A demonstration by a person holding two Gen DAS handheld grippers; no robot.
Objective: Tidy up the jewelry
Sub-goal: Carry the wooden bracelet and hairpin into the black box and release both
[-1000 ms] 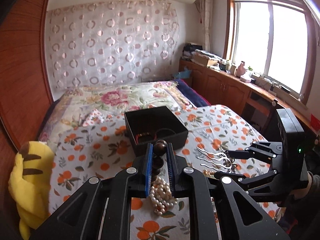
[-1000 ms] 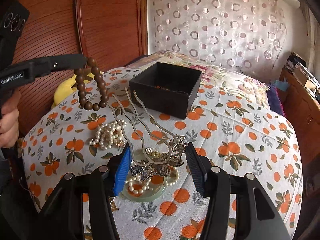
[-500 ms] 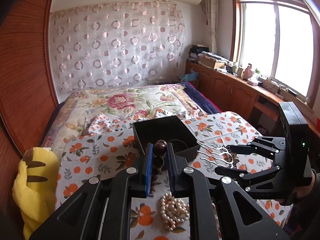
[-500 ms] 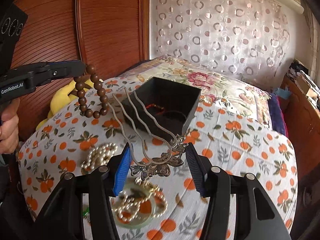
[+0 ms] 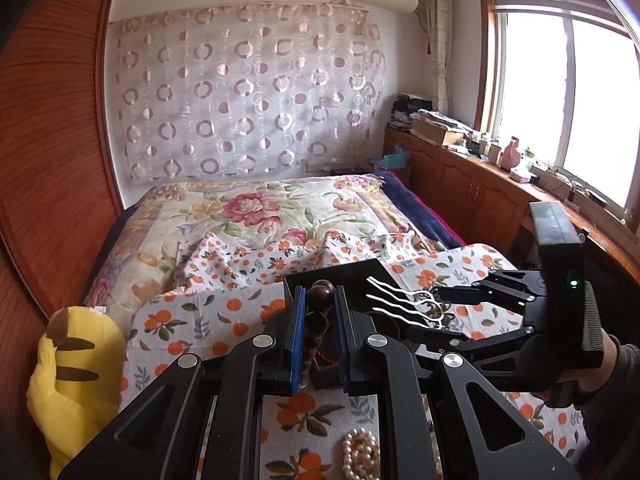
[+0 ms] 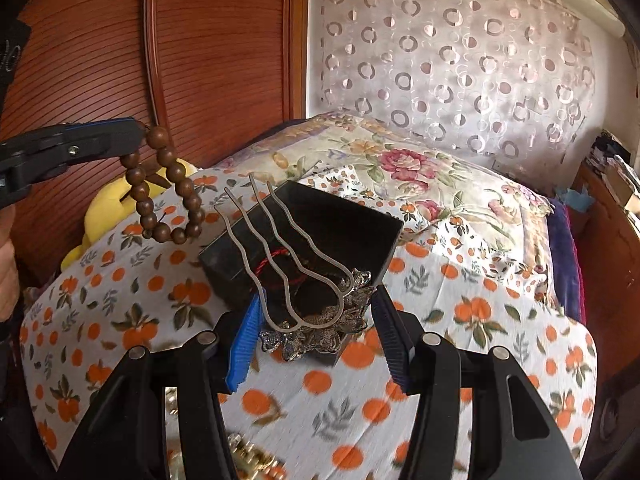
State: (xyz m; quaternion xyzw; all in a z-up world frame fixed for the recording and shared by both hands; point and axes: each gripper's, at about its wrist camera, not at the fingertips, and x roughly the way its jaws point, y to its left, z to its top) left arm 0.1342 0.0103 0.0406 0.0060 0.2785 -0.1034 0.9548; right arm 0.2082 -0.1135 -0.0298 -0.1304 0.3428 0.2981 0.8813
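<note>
A string of brown wooden beads (image 6: 168, 188) is clamped between the jaws of the left gripper (image 5: 319, 322); its top beads stick up past the blue pads, and in the right wrist view the rest is seen hanging as a loop in the air, above the cloth just left of the black box (image 6: 320, 240). A metal hairpin (image 6: 296, 276) with three wavy prongs is held by its ornate flowered head between the jaws of the right gripper (image 6: 316, 336), which are clenched on it while standing fairly wide; the prongs point forward and up over the near edge of the open box. Inside the box a red cord (image 6: 280, 258) can be made out; more of its contents cannot be told. The box rests on an orange-patterned cloth (image 6: 460, 320) spread over a bed with a flowered cover (image 5: 256, 216). A heap of pearls (image 5: 360, 454) lies on the cloth below the left gripper, well short of the box. A yellow plush toy (image 5: 76, 364) is seen at the left edge of the bed, against a wooden wardrobe (image 6: 200, 60). A hand (image 5: 600, 364) is seen behind the right gripper.
</note>
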